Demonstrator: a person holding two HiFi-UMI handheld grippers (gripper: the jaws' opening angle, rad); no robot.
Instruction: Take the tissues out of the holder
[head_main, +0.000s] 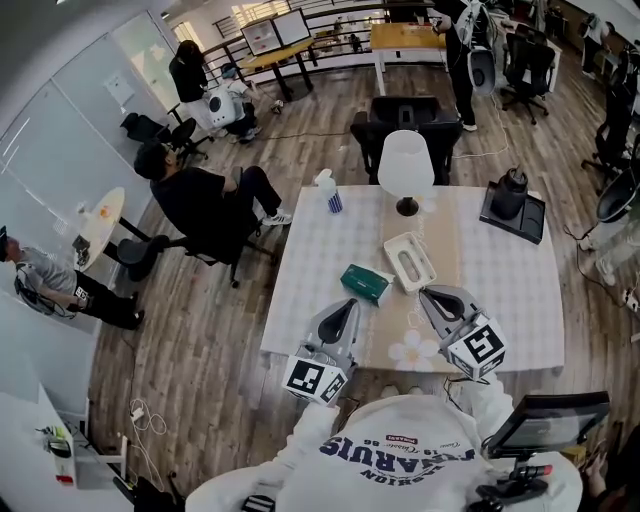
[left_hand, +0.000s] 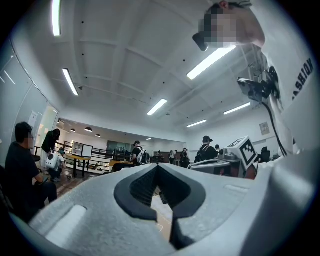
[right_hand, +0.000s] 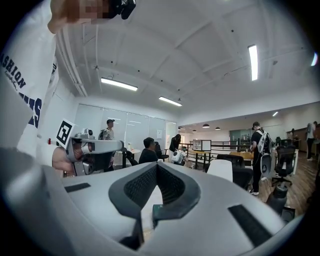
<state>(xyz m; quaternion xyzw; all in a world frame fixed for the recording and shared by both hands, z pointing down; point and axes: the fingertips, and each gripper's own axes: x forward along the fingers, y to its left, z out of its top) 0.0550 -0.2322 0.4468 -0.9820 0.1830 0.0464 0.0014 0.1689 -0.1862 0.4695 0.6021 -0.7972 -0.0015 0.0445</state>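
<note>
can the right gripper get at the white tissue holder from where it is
Probably yes. The right gripper points at the tissue holder from just short of it, with only bare table between; the green pack lies off to the left. Its jaws are shut, so they would have to open first.

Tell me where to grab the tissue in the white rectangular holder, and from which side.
Pinch the tissue at the oval slot in the top of the white rectangular holder, coming down from above with the right gripper, likely the nearer one. The holder lies flat and askew, slot upward, so span the slot's narrow width.
</note>
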